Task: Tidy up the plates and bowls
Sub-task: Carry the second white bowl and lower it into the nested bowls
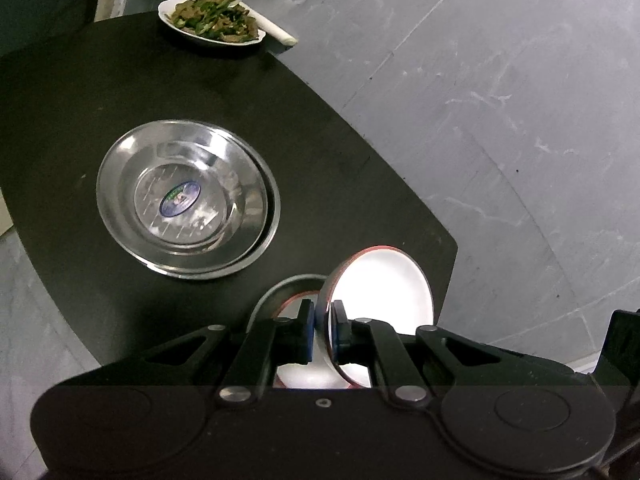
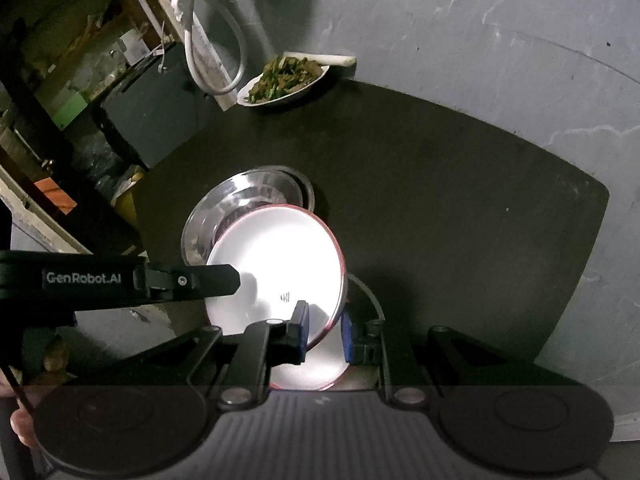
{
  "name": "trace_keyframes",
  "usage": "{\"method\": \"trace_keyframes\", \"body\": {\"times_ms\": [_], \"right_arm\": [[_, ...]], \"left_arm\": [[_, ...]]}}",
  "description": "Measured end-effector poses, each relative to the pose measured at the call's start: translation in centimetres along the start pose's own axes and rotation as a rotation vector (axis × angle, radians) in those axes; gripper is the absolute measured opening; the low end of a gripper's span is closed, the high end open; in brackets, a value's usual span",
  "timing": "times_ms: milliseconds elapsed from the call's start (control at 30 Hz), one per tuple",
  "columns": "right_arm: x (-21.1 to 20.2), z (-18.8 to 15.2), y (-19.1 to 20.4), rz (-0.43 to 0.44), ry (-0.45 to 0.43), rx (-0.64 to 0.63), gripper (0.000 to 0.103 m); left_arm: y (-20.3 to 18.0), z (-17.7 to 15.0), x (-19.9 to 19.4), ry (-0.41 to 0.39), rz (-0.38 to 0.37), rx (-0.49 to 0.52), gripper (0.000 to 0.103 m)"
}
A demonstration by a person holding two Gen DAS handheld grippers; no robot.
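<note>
A white plate with a red rim [image 1: 380, 288] is tilted up off the black table [image 1: 80, 100], and both grippers hold it. My left gripper [image 1: 324, 332] is shut on its near rim. My right gripper [image 2: 324, 332] is shut on the same plate [image 2: 276, 256] at its lower right rim; the left gripper's finger [image 2: 200, 280] reaches in from the left. Under the plate lies another white red-rimmed plate [image 2: 316, 368] on a steel dish [image 1: 288, 284]. Two stacked steel plates [image 1: 184, 196] sit at the table's middle, partly hidden by the held plate in the right wrist view [image 2: 248, 192].
A white dish of green vegetables and meat [image 1: 212, 20] stands at the table's far edge, also in the right wrist view [image 2: 284, 80]. A white stick [image 1: 264, 20] lies beside it. Grey floor [image 1: 500, 120] surrounds the table. Cluttered shelves [image 2: 60, 80] stand left.
</note>
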State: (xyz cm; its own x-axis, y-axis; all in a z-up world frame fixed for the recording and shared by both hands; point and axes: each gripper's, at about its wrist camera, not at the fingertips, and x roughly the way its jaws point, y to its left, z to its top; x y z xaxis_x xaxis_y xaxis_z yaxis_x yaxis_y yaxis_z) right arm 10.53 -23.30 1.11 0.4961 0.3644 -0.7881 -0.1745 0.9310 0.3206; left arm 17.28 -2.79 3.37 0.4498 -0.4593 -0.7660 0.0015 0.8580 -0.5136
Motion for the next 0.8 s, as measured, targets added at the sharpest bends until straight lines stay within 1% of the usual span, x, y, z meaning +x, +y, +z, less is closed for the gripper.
{"method": "trace_keyframes", "body": {"times_ms": [233, 433, 800], "right_arm": [[-0.1, -1.2, -0.2, 0.01, 0.019, -0.005, 0.019], [0.1, -1.9, -0.4, 0.019, 0.033, 0.006, 0.019], [0.1, -2.4, -0.6, 0.028, 0.02, 0.033, 0.019]], "left_arm": [[0.1, -1.0, 0.3, 0.024, 0.02, -0.001, 0.007], [0.1, -1.3, 0.6, 0.038, 0.037, 0.002, 0.007], [-0.3, -1.3, 0.9, 0.052, 0.055, 0.028, 0.007]]}}
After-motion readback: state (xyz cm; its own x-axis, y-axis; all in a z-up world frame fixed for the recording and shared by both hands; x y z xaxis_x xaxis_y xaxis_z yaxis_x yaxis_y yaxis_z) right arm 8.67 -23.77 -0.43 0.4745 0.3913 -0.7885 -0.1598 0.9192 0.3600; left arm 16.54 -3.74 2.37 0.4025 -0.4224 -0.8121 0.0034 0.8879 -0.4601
